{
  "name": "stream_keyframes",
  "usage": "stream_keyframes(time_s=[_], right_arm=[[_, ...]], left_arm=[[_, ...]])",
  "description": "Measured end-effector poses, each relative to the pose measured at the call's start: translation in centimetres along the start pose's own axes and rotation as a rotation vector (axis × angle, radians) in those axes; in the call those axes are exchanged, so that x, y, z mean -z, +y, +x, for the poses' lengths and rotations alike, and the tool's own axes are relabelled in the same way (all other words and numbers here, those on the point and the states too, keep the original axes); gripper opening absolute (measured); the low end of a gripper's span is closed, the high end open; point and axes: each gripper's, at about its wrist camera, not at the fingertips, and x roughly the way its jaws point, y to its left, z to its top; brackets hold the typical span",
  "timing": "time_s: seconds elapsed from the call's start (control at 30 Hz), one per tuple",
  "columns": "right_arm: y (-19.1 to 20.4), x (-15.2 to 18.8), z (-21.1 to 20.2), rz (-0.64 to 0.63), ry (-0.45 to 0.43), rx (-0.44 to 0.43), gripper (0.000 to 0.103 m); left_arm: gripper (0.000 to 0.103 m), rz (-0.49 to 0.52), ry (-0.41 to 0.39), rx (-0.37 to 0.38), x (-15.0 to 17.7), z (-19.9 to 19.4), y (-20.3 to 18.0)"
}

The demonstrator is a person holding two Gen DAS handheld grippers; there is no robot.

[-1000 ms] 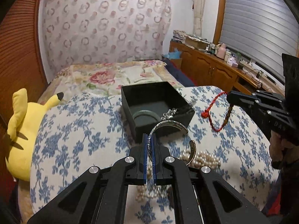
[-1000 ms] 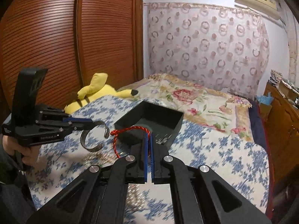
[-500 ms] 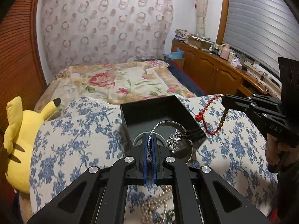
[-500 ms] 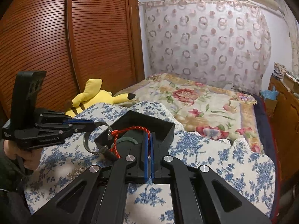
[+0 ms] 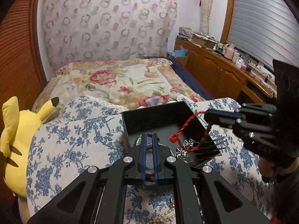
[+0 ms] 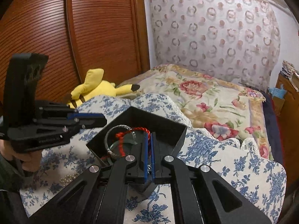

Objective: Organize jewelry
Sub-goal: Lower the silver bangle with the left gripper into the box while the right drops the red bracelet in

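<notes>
A black open box (image 5: 160,119) stands on the blue-flowered cloth; it also shows in the right wrist view (image 6: 149,123). My left gripper (image 5: 149,140) is slightly open and empty over the box's near edge. A silver bangle (image 6: 112,141) lies inside the box. My right gripper (image 6: 149,136) is shut on a red cord bracelet (image 6: 130,132) and holds it over the box; from the left wrist view the cord (image 5: 184,128) hangs into the box. A silver hair comb (image 5: 198,149) leans at the box's right corner.
A pearl necklace (image 5: 164,218) lies on the cloth in front of the box. A yellow plush toy (image 5: 15,141) sits at the left. A floral bedspread (image 5: 121,82) lies behind. A wooden wardrobe (image 6: 74,37) stands left, cabinets (image 5: 214,72) right.
My left gripper carried the silver bangle over the box and let it go; its jaws have parted. My right gripper moved the red cord bracelet over the box.
</notes>
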Motion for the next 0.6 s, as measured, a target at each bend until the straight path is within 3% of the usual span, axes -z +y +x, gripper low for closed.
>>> stream_keyframes(time_s=[0.23, 0.3, 0.33, 0.6], right_arm=[[0.5, -0.1, 0.8, -0.016, 0.023, 0.023, 0.008], [0.5, -0.2, 0.8, -0.019, 0.023, 0.036, 0.025], [0.6, -0.2, 0.7, -0.017, 0.020, 0.040, 0.029], [1.6, 0.5, -2.9, -0.015, -0.031, 0.065, 0.030]], left_arm=[[0.005, -0.008, -0.005, 0.002, 0.6, -0.6, 0.6], [0.005, -0.007, -0.006, 0.004, 1.1, -1.1, 0.7], [0.005, -0.007, -0.006, 0.004, 1.3, -1.3, 0.7], [0.005, 0.000, 0.027, 0.016, 4.8, -2.9, 1.0]])
